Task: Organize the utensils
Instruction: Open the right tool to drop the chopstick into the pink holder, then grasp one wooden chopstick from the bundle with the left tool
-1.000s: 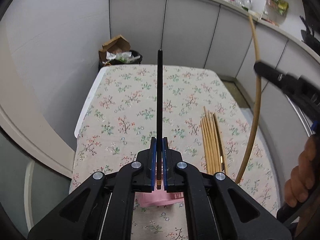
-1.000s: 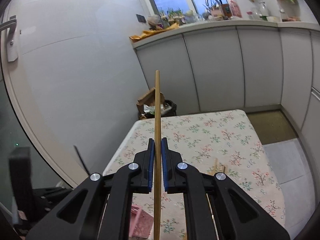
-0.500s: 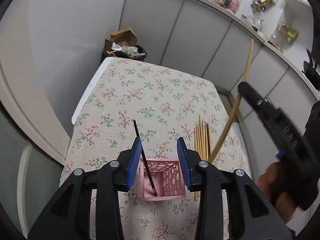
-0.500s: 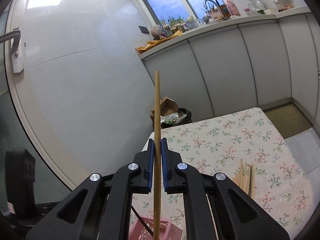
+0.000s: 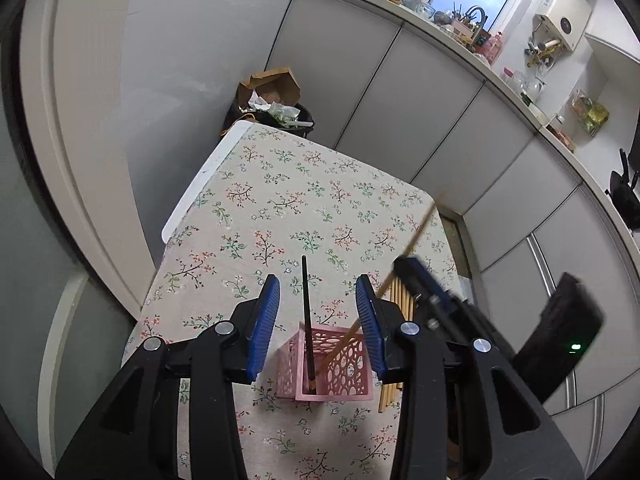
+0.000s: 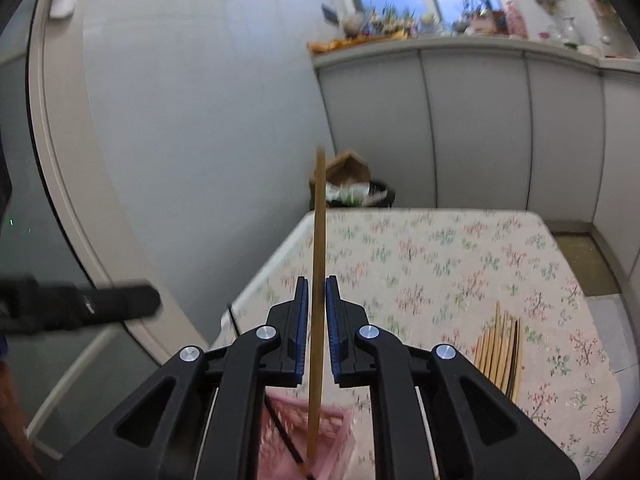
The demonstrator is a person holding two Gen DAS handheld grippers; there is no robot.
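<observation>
A pink lattice holder (image 5: 332, 364) stands on the flowered table (image 5: 280, 200). A black chopstick (image 5: 306, 320) leans in it, free of my left gripper (image 5: 316, 300), which is open and empty above it. My right gripper (image 6: 316, 308) has its jaws slightly parted around a wooden chopstick (image 6: 318, 280), whose lower end is inside the holder (image 6: 304, 440). The right gripper also shows in the left wrist view (image 5: 424, 292). A bundle of wooden chopsticks (image 6: 498, 352) lies on the table to the right of the holder.
A bin with a cardboard box (image 5: 272, 100) stands beyond the table's far end. White cabinets (image 5: 420, 100) run along the right. A wall and door frame (image 5: 80, 120) are close on the left.
My left gripper let go of the black chopstick into the holder and opened wide. My right gripper brought the wooden chopstick down into the holder and its jaws have begun to part.
</observation>
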